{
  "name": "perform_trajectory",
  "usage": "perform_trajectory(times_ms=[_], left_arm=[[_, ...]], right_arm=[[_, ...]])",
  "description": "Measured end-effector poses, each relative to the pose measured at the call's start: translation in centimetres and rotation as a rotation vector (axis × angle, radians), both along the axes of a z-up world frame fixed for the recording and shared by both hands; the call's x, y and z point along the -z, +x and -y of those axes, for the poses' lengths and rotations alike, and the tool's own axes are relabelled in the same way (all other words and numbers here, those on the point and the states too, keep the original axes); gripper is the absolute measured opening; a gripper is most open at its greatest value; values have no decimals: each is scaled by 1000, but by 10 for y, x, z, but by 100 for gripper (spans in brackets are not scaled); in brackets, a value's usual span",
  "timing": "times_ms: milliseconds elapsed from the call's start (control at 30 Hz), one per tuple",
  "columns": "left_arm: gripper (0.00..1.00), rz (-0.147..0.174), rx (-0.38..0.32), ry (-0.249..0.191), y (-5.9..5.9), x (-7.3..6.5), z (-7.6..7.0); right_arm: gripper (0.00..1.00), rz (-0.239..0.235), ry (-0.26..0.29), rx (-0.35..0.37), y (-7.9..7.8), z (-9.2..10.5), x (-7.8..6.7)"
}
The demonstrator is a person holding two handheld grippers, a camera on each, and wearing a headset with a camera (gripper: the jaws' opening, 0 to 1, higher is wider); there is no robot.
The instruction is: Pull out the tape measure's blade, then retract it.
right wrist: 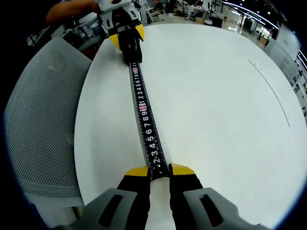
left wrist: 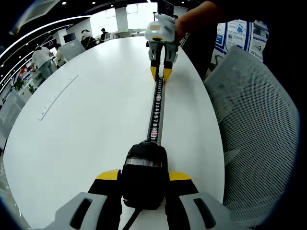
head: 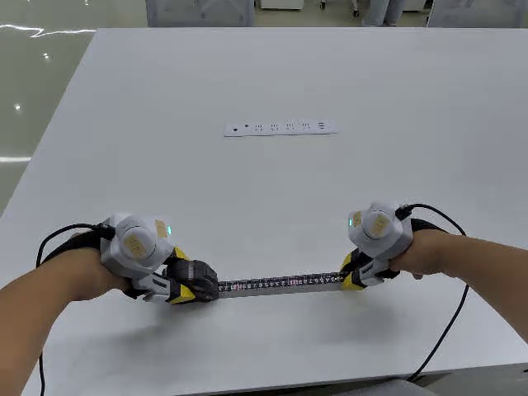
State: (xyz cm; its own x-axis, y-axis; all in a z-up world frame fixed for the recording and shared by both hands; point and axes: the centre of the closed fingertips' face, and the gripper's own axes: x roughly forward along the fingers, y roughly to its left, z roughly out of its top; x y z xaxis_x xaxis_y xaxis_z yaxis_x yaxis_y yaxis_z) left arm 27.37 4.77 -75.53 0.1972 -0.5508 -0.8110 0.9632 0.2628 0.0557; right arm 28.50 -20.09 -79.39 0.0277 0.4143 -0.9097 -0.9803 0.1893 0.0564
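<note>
On white table (head: 272,74), left gripper (head: 181,275) jaws clamped black tape measure case (left wrist: 145,172); right gripper (right wrist: 158,171) jaws pinched blade (right wrist: 144,115) tip, blade stretched between them.

Bright, even overhead light on my white table (head: 264,82), floor (head: 25,82) glare at ten o'clock, faint soft shadows at six, fisheye edges bowed

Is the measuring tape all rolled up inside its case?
No, the blade is pulled out of the black case and stretches over the white table from the left gripper to the right gripper.
</note>
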Motion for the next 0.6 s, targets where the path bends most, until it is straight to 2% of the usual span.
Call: perform_trajectory(times_ms=[600], left_arm=[[30, -1, -2, -3, -1, -1, 1]], right_arm=[[10, 1, -6, 10, 1, 10, 1]])
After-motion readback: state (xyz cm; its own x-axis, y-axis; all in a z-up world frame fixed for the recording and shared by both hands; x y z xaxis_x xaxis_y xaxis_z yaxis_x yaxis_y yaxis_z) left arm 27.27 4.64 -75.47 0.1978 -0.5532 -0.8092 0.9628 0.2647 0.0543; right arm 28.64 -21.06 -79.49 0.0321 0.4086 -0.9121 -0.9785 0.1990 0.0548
